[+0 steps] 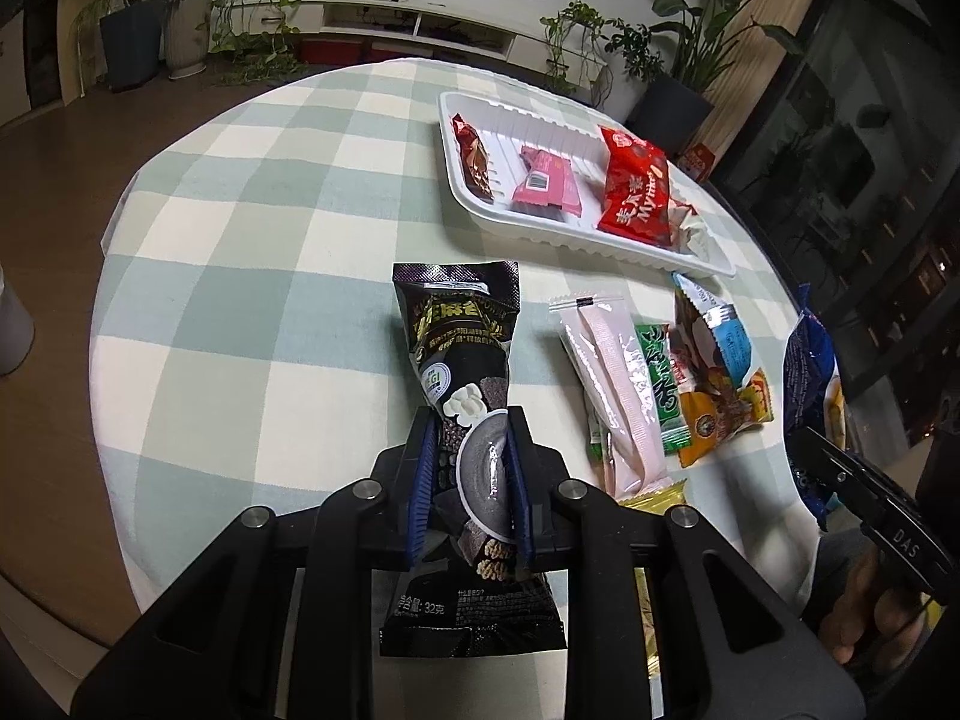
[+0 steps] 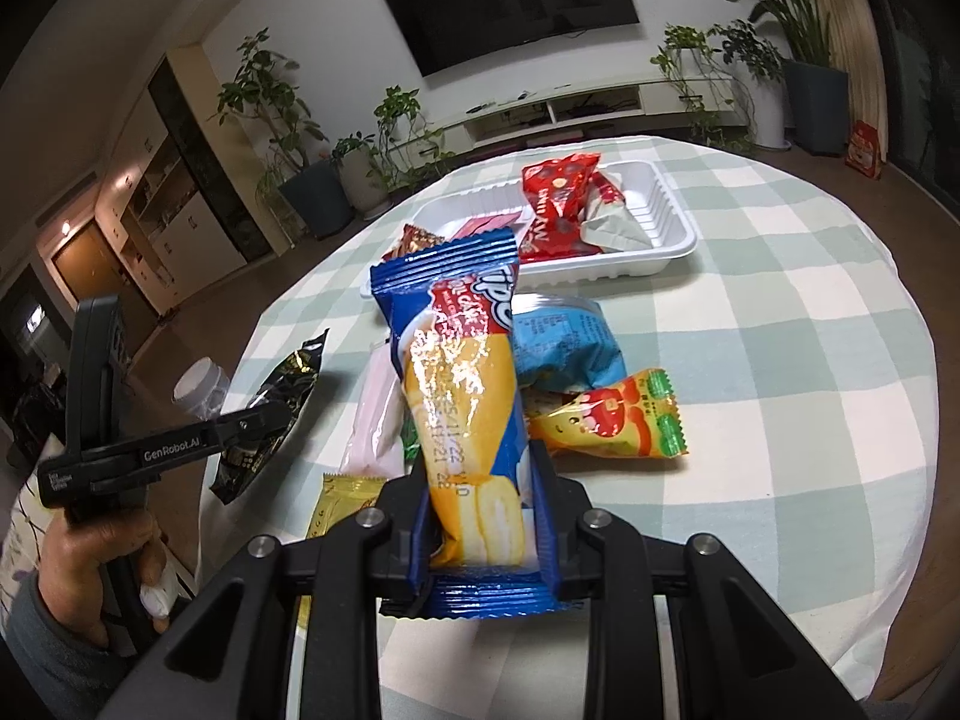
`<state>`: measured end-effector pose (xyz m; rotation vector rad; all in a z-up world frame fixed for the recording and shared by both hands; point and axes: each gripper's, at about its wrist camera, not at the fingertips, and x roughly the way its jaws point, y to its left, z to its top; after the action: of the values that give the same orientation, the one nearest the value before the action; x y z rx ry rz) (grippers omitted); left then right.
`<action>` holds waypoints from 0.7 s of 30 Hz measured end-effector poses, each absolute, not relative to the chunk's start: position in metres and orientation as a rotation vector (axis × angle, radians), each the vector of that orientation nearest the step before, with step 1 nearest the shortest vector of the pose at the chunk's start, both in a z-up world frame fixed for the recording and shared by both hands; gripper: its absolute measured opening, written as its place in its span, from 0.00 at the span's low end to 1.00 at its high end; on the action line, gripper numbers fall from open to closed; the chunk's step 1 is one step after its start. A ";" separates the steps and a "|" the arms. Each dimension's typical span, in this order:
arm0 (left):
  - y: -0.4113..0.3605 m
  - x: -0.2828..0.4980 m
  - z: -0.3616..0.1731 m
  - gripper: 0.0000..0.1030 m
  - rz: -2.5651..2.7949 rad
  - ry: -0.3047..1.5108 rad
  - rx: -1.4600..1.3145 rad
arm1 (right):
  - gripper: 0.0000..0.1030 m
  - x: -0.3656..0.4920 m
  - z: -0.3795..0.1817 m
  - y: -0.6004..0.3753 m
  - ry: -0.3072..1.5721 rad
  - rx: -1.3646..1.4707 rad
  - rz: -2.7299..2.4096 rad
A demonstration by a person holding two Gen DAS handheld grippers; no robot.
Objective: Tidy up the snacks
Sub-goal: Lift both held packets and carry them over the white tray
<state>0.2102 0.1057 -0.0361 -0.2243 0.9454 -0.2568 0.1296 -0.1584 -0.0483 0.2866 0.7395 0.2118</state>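
Desk (image 1: 252,252) is carrying a green-and-white checked cloth and lying under everything. White tray (image 1: 480,114) is sitting toward the far side, holding a red bag (image 1: 636,192), a pink packet (image 1: 543,180), a brown bar (image 1: 474,159) at its left end and a crumpled white wrapper (image 1: 690,228) beside the red bag. A loose pile is lying on the cloth nearer than the tray: pink stick (image 1: 612,384), green packet (image 1: 657,387), light-blue pack (image 2: 564,345), orange packet (image 2: 618,420), gold packet (image 2: 342,501) (partly hidden behind the tongs).

Left tongs (image 1: 468,486) are clamping a black pouch (image 1: 459,324) at its lower half, pouch pointing away over the cloth, left of the pile.

Right tongs (image 2: 483,516) are gripping a blue-and-yellow cake roll (image 2: 456,360) near its lower end, roll standing up over the pile.

A hand (image 2: 90,564) is holding the left tool's handle.
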 end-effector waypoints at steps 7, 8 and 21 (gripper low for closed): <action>0.114 0.211 -0.029 0.19 -0.283 0.920 -0.304 | 0.29 0.130 -0.038 -0.182 0.710 0.355 0.157; 0.114 0.212 -0.027 0.19 -0.291 0.917 -0.313 | 0.29 0.130 -0.035 -0.185 0.699 0.358 0.149; 0.104 0.287 0.051 0.19 -0.352 0.795 -0.298 | 0.29 0.187 0.046 -0.246 0.510 0.435 0.026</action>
<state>0.2871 0.1040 0.0506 -0.2980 0.7950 -0.3522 0.1872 -0.2456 0.0455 0.4348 0.5096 0.0264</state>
